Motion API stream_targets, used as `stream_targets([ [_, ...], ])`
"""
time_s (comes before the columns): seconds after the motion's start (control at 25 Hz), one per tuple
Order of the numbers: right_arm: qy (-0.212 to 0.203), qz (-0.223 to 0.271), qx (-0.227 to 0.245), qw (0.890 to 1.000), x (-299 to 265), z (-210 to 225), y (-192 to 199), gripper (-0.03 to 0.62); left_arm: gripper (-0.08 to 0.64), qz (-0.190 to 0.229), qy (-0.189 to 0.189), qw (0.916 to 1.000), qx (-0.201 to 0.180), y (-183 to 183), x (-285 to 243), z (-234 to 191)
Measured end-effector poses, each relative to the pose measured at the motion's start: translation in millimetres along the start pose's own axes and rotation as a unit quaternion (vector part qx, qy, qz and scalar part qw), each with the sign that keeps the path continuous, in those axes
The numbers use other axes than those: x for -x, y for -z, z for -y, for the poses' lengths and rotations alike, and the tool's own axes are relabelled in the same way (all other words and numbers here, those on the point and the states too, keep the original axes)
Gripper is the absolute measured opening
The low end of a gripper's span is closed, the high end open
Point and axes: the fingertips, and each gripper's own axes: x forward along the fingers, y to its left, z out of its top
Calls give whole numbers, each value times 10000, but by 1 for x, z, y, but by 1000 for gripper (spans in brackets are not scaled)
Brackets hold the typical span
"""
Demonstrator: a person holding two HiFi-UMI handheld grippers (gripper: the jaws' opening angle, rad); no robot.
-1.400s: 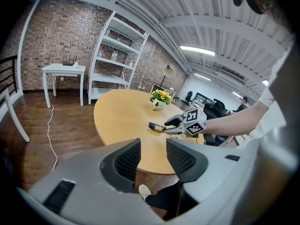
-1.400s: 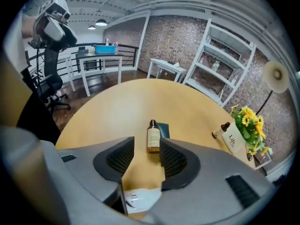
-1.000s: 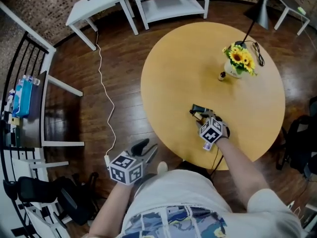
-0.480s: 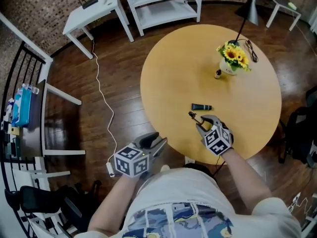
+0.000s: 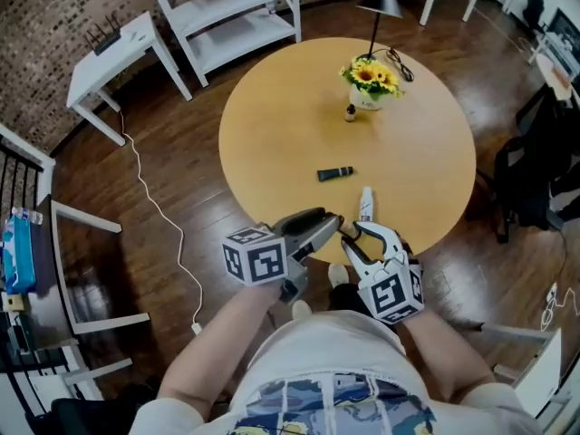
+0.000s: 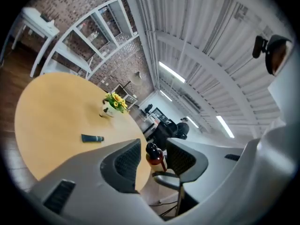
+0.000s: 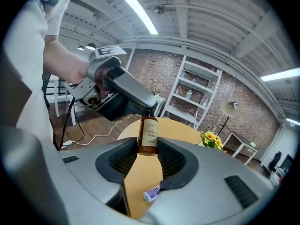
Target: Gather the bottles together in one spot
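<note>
A brown bottle (image 7: 149, 134) with a black cap stands upright in my right gripper (image 7: 149, 150), which is shut on its lower body, held above the round table's (image 5: 290, 125) near edge. My left gripper (image 6: 156, 165) is open, and the bottle's cap (image 6: 152, 148) sits between its pads with a little room on each side. In the head view both grippers meet tip to tip, left (image 5: 328, 223) and right (image 5: 355, 239). On the table lie a dark tube (image 5: 334, 173) and a white tube (image 5: 366, 204). A small dark bottle (image 5: 350, 112) stands by the flower vase (image 5: 367, 98).
A floor lamp (image 5: 381, 3) and its cord stand behind the vase. White shelving (image 5: 227, 16) and a small white table (image 5: 109, 48) are beyond the table. A white cable (image 5: 154, 207) runs over the wooden floor at the left. Bags (image 5: 539, 161) sit at the right.
My right gripper has lifted the brown bottle off the table towards me. The left gripper rose from beside my leg and came up to the bottle's cap.
</note>
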Motion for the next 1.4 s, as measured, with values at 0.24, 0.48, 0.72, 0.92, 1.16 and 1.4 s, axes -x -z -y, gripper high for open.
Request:
stream_targets([
  [0.24,599,-315,-79,9977,40,-11,30,158,89,-498,511,9969,333,42,-31,23],
  [0.48,764,-345,-261,9961,48,11,59,162,78,-988,739,9924,3,47,-69,34],
  [0.72,606,-369,-658,9953,36,76,93,184,74,-1177,461,9847,-1200,2,-139,24],
  [0.92,477,-489,-1127,9913,38,136,138,196,74,-1180,-210,9648,-2342,-40,-203,-9],
  [1.16,503,-545,-1717,9824,40,201,179,196,74,-1110,-919,9460,-2905,-81,-284,-69],
  [1.4,456,-740,-2209,9714,48,235,230,196,74,-1032,-1958,9229,-3150,-103,-359,-157],
])
